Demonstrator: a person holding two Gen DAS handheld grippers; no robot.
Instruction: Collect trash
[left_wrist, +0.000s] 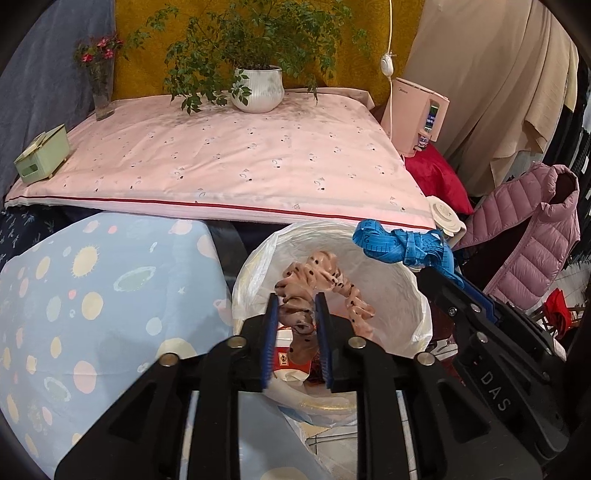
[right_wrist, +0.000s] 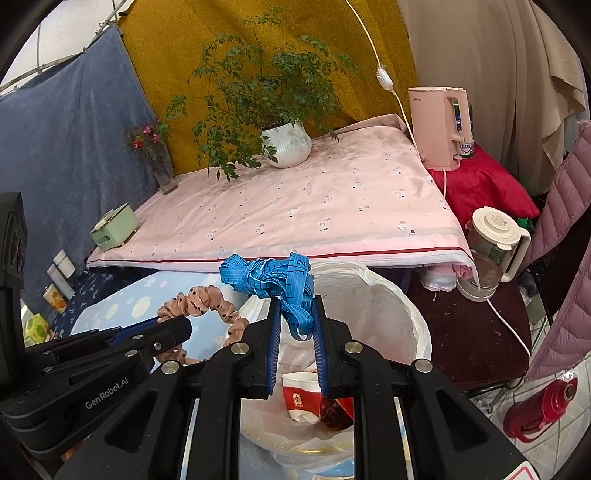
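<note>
A: Scrunchie (left_wrist: 317, 280) — pink with black dots, hanging between the left gripper's (left_wrist: 297, 299) blue pads at lower centre of the left view, right over the bin (left_wrist: 406, 295). The jaws stand narrow with the cloth between them; whether the pads press on it or have let go, I cannot tell.

B: And from the right view?

A: There the scrunchie (right_wrist: 207, 299) shows at centre left, looped above the left gripper (right_wrist: 177, 326), which comes in from the lower left edge.

B: The other piece of trash?

A: A blue tape measure (right_wrist: 273, 280), bunched up, clamped in the right gripper (right_wrist: 297, 299). Its jaws are narrow and closed on the tape, at centre frame, also above the bin (right_wrist: 388, 295). In the left view the tape (left_wrist: 402, 243) sits at centre right, with the right gripper (left_wrist: 439, 275) reaching in from the lower right.

B: What is in the bin?

A: A white bag lines it. At the bottom lies a crumpled red-and-white paper cup (right_wrist: 301, 400), beside something dark red that I cannot make out.

B: Around it?

A: Behind the bin, a table with a pink cloth (left_wrist: 240, 158). A potted plant (left_wrist: 258, 88) stands at its far edge, a vase (left_wrist: 101, 92) of red flowers at upper left, a green box (left_wrist: 42, 153) at the left edge. A pink kettle (right_wrist: 439, 129) stands at upper right, a blender (right_wrist: 487, 254) at right just beside the table's corner, a red flask (right_wrist: 539, 410) on the floor at lower right.
</note>
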